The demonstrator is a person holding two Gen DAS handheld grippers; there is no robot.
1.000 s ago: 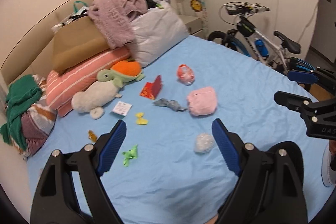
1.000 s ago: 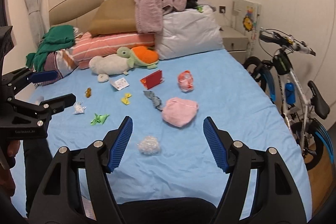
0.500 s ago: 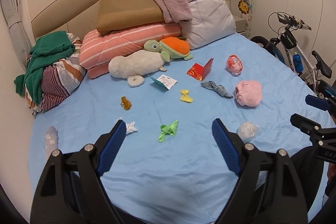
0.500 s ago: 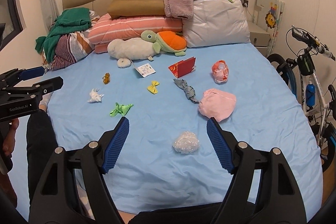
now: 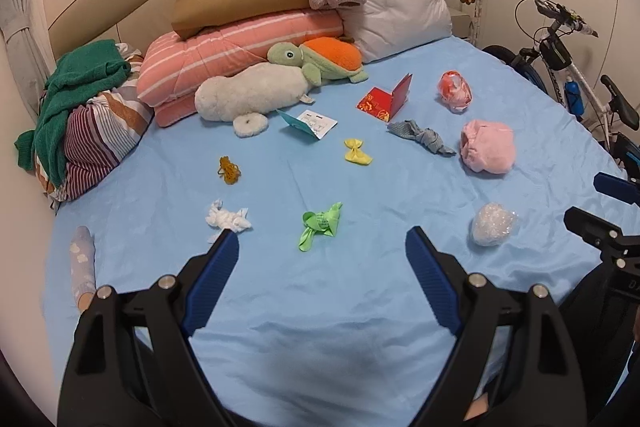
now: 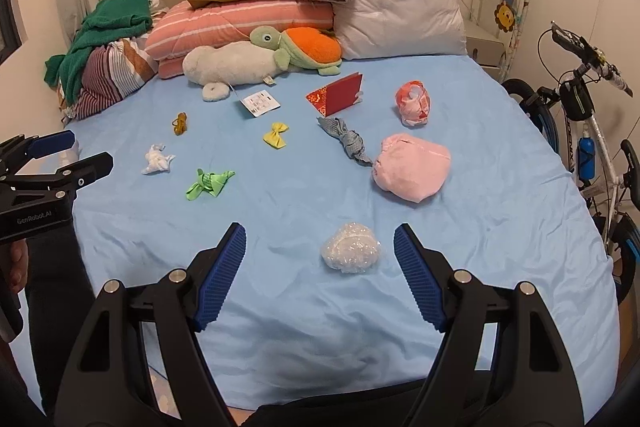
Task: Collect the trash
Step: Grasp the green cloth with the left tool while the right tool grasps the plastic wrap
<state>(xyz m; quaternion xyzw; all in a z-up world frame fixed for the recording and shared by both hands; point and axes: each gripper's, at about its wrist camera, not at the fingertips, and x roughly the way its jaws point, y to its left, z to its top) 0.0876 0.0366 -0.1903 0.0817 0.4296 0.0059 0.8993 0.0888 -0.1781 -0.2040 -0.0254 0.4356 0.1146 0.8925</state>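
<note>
Both grippers are lower and closer over the light blue bedsheet [image 5: 320, 307] than a second ago, so everything on it looks bigger. The left gripper [image 5: 322, 247] swings round from facing the bike side to looking square at the headboard, with the crumpled green wrapper [image 5: 319, 224] now just past its open fingertips. The right gripper [image 6: 320, 243] closes in on the clear crinkled plastic ball [image 6: 351, 247], which now sits between its blue pads, untouched.

Scraps [image 5: 320, 225] lie scattered on the bed [image 5: 320, 327], pillows [image 5: 240, 43] behind, bicycle [image 5: 568, 67] apparently right.
</note>
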